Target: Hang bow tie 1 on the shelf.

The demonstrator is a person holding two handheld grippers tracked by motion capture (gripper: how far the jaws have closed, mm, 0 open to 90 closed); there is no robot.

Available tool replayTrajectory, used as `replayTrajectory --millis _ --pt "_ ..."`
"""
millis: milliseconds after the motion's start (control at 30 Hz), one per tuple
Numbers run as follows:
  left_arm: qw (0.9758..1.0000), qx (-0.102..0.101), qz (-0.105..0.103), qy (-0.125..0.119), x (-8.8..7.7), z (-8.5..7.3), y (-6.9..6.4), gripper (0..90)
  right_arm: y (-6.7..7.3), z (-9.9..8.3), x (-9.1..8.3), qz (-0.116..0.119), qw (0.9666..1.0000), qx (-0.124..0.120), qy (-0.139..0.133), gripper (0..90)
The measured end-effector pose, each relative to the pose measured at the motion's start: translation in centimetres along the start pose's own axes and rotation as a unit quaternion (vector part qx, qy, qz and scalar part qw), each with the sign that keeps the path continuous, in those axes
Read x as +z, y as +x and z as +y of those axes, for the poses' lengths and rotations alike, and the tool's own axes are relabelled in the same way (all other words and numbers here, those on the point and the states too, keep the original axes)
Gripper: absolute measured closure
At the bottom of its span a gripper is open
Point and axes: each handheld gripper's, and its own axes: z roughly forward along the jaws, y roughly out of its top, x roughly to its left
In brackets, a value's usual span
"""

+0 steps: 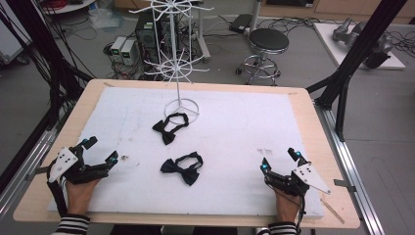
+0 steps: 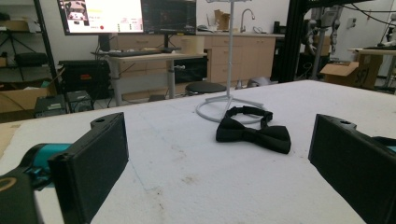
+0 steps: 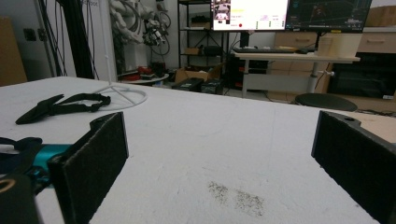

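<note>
A: Two grippers, both low at the near edge of the white mat [image 1: 235, 196]. Left gripper [image 1: 100, 152] parked at the near left corner, jaws spread wide, nothing between them. Right gripper [image 1: 280, 160] likewise at the near right, jaws gaping, holding nothing.

B: And the bow ties?

A: Lay flat on the mat, well apart from both grippers. Nearer bow tie [image 1: 182, 168] roughly midway between the two hands; seen from the left gripper view [image 2: 254, 129] straight ahead of the open jaws, strap looped behind the knot. Farther bow tie [image 1: 169, 127] just beside the ring base of the white wire stand [image 1: 181, 107], strap end touching or nearly touching that ring; hard to tell which.

B: Handling?

A: Judged light, soft and floppy: fabric wings, thin strap, no stiffness to speak of. Likely to sag and swing once lifted. Best taken at the centre knot, thickest and firmest part, or pinched on the strap loop where raised off the mat. Not fragile, not slippery against the padded jaws.

B: Beyond the table?

A: Black stool [image 1: 268, 40], computer towers, cables on the floor.
</note>
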Motion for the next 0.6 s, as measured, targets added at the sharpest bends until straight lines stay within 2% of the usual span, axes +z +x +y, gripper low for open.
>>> replayTrajectory --millis 600 --pt "0.9999 -0.008 -0.001 0.010 0.12 0.07 0.16 5.3 0.00 0.04 0.10 0.002 1.0000 -0.002 0.004 3.0"
